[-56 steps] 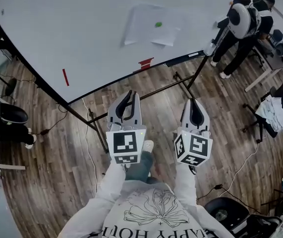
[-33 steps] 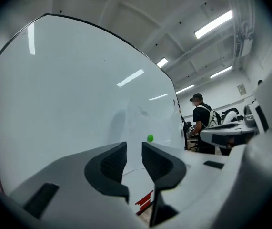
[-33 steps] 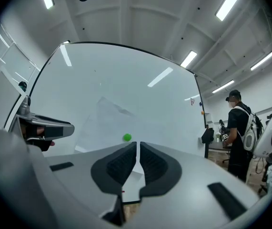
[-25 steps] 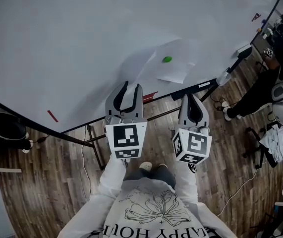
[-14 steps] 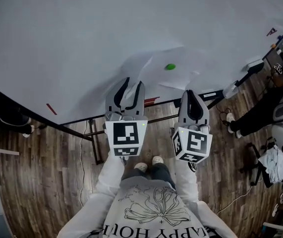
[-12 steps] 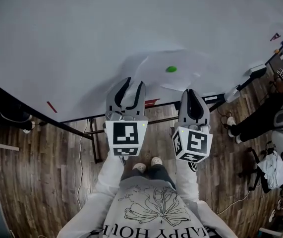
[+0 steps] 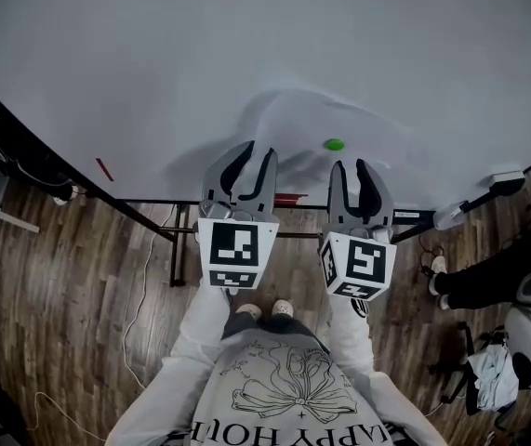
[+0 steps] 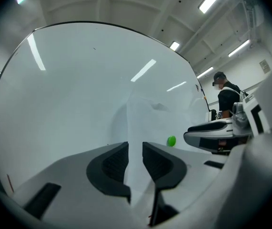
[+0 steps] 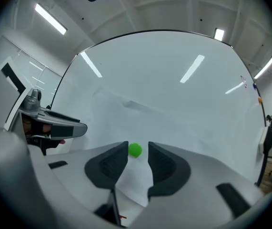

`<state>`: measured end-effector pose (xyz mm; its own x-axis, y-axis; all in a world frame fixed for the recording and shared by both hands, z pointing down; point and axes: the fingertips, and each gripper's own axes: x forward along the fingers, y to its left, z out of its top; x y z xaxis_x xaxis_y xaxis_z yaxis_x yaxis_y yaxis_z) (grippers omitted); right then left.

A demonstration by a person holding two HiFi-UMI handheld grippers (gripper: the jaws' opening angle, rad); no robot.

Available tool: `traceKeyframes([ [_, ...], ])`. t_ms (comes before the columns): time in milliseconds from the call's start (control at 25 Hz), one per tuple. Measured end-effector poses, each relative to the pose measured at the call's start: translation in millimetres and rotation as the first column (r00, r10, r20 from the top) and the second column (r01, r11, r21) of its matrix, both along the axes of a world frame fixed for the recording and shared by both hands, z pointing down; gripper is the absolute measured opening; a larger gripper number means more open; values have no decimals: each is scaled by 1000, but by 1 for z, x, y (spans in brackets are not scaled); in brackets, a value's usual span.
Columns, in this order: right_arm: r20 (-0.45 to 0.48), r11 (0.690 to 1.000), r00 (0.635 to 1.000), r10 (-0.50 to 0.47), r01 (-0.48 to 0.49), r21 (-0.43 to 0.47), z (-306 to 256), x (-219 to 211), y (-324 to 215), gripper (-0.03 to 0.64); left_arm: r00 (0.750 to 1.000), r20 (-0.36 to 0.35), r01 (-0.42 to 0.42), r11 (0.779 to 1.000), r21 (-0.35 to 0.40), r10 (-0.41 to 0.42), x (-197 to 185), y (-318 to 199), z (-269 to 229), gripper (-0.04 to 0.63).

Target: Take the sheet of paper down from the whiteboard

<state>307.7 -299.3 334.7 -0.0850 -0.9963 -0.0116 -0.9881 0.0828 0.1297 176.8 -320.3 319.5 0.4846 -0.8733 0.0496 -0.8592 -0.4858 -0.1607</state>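
A white sheet of paper (image 7: 307, 124) hangs on the whiteboard (image 7: 153, 54), pinned by a small green magnet (image 7: 335, 144). My left gripper (image 7: 252, 151) points level at the sheet's left edge. Its jaws are closing, and that edge (image 8: 150, 123) shows through the gap without the pads pressing on it. My right gripper (image 7: 351, 167) points at the magnet (image 9: 135, 150), which sits just ahead of the gap. Its jaws are opening, with nothing gripped. The sheet's lower corner (image 9: 136, 190) hangs below the magnet.
A red mark (image 7: 104, 168) sits low on the board at the left. The board's tray carries a red item (image 7: 288, 196) and a white object (image 7: 502, 182). Stand legs (image 7: 177, 240) rest on the wooden floor. Another person (image 8: 226, 97) stands at the right.
I have come closer to the board, so both grippers now sit at the sheet. The right gripper's jaws, shut before, have parted in front of the green magnet.
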Motion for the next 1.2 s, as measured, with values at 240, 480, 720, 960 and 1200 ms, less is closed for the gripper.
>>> traceKeyframes([
  [240, -19, 995, 995, -96, 96, -5, 5, -11, -14, 157, 997, 16, 73, 997, -5, -73, -4, -3, 5, 19],
  [480, -29, 993, 993, -118, 118, -7, 11, -13, -24, 178, 995, -4, 99, 994, -43, -99, -10, -2, 9, 6],
  [720, -11, 995, 995, -101, 101, -13, 15, -15, -34, 178, 993, -18, 112, 991, -67, -113, -15, -2, 11, 6],
  [960, -72, 1000, 997, -29, 29, -6, 13, -12, -44, 175, 995, -12, 97, 992, -79, -98, -17, -7, 12, 5],
  [1200, -84, 999, 995, 46, -46, -2, 12, -9, -45, 143, 997, -12, 79, 993, -82, -81, -16, -14, 11, 5],
])
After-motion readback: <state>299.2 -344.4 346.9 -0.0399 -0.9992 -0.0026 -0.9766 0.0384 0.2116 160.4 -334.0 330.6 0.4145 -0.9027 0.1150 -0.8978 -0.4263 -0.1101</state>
